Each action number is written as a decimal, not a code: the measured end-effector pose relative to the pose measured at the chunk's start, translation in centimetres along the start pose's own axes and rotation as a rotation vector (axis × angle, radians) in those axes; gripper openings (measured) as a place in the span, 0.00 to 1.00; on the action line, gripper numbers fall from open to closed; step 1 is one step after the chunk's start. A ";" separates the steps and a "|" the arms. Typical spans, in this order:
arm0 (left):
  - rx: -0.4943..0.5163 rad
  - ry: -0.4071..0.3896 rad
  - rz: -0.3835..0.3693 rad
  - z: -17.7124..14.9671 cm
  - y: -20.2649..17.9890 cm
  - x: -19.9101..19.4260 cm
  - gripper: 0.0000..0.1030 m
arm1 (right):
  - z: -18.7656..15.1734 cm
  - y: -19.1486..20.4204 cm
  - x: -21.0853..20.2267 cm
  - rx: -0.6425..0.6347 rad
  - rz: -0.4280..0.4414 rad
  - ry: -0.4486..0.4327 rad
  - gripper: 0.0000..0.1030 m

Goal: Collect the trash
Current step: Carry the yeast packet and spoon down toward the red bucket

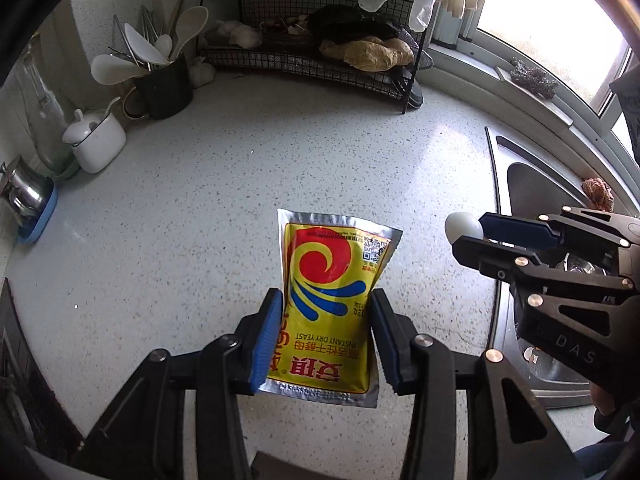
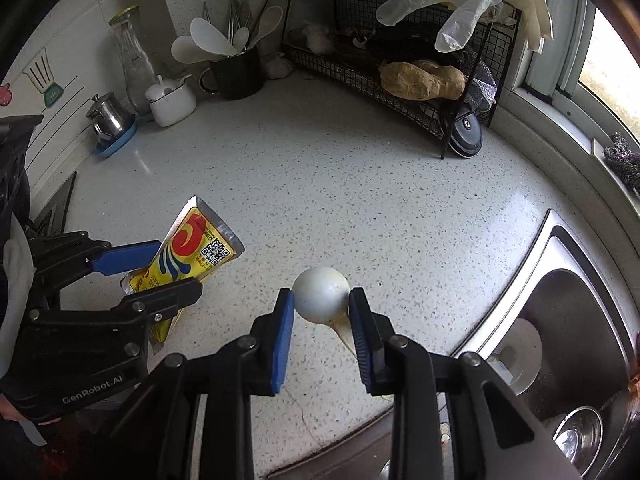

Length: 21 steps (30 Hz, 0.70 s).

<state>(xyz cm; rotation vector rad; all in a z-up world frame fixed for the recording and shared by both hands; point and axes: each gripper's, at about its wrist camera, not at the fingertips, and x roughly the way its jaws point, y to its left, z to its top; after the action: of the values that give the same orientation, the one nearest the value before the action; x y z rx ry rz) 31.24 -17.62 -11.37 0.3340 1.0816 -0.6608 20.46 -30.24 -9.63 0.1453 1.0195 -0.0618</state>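
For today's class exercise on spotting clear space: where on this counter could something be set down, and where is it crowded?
Free: the broad middle of the counter, between the wire rack, the sink and the back-left corner. Crowded: that corner, with the utensil cup, white pot and steel jug.

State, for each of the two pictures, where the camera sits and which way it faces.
Left wrist: on the left gripper, facing down over the countertop; its jaws grip a yeast packet.
Right wrist: on the right gripper, facing down at counter and sink; its jaws grip an eggshell.
Shared: both grippers, packet, eggshell, wire rack.
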 end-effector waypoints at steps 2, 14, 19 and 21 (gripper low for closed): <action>-0.009 -0.008 0.001 -1.8 0.4 -1.5 0.41 | -1.4 1.3 -1.2 -0.007 0.005 -0.007 0.25; -0.078 -0.057 0.063 -13.8 3.0 -11.1 0.41 | -7.6 8.4 -6.5 -0.080 0.056 -0.035 0.25; -0.133 -0.052 0.082 -19.2 3.9 -13.8 0.41 | -10.6 12.1 -8.3 -0.141 0.093 -0.043 0.25; -0.161 -0.044 0.097 -21.2 4.0 -14.5 0.41 | -11.6 13.3 -9.0 -0.165 0.102 -0.045 0.25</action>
<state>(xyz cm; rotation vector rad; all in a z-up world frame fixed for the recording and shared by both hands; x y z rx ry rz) 14.56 2.01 -8.13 0.2300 1.0623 -0.4897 7.56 -15.48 -6.76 0.0447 0.9665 0.1117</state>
